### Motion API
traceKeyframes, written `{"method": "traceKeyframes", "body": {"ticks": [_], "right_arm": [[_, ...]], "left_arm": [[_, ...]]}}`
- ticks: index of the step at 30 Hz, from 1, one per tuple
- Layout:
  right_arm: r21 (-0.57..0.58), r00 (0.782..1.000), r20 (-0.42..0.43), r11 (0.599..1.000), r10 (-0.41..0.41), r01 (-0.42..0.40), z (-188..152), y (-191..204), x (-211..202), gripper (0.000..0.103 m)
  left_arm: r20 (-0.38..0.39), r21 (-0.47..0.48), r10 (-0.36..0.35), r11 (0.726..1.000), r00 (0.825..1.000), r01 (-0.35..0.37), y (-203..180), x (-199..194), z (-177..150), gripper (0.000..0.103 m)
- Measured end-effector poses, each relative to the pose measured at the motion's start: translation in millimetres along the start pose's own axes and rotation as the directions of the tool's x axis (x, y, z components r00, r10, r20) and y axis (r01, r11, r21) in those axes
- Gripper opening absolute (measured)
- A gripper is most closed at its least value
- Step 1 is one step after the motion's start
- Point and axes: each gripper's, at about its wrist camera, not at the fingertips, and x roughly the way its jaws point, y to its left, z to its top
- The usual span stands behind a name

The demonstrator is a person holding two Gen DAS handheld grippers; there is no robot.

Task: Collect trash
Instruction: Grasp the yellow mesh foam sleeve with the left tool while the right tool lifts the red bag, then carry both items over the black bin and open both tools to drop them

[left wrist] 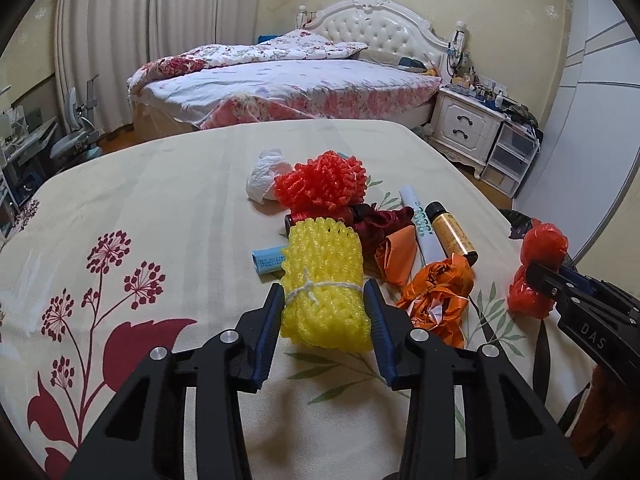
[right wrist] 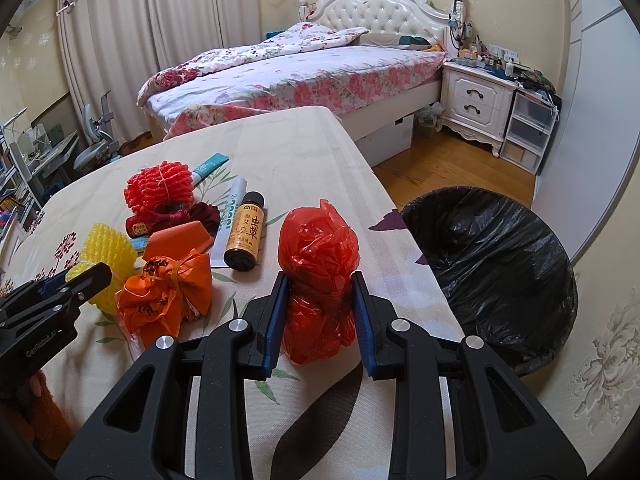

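left gripper (left wrist: 325, 300) clenches a yellow foam-net bundle (left wrist: 324, 280) tied with white string, lying on the flowered cream tablecloth (left wrist: 160, 208); right gripper (right wrist: 319, 294) grasps a crumpled, knotted red plastic bag (right wrist: 318, 280) near the table's edge.

the blue tube (left wrist: 267, 261) lies half hidden behind the yellow foam net (left wrist: 324, 280).

Behind the tabletop (right wrist: 280, 140) stands a bed (right wrist: 304, 76) with a white tufted headboard (right wrist: 380, 12), a white nightstand (right wrist: 476, 100) beside it, curtains (right wrist: 116, 40) and a desk chair (right wrist: 96, 140) beyond.
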Motion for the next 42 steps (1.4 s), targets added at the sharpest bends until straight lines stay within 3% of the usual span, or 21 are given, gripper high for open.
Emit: {"method": "traceKeyframes", "body": {"ticks": [4, 9, 18, 24, 34, 42], "right_arm": [[0.002, 1.0, 0.006, 1.0, -0.003, 0.003, 2.5, -1.5, -1.6, 0.03], [0.013, 0.999, 0.029, 1.0, -0.023, 0.022, 7.3, -9.7, -11.1, 0.03], [0.073, 0.984, 0.102, 0.988, -0.145, 0.138, 22.5, -50.3, -33.5, 0.03], [0.139, 0.969, 0.108, 0.968, -0.223, 0.208, 27.9, -88.8, -31.8, 0.03], [0.206, 0.953, 0.086, 0.941, -0.291, 0.269, 29.4, -126.4, -17.0, 0.03], [0.247, 0.949, 0.052, 0.925, -0.311, 0.29, 30.7, -145.8, 2.8, 0.03]], "left_arm": [[0.026, 0.026, 0.04, 0.999, 0.999, -0.04, -3.7, -6.4, 2.5, 0.041], [0.053, 0.039, 0.028, 0.999, 0.998, -0.03, -10.9, -13.7, 7.7, 0.041], [0.139, 0.114, -0.07, 0.992, 0.988, 0.054, -48.8, -34.4, 27.1, 0.041], [0.168, 0.187, -0.151, 0.975, 0.974, 0.119, -89.6, -26.6, 41.9, 0.041], [0.118, 0.27, -0.248, 0.94, 0.962, 0.209, -153.4, 17.1, 54.8, 0.041], [0.067, 0.302, -0.257, 0.926, 0.964, 0.226, -188.8, 56.2, 61.8, 0.041]]}}
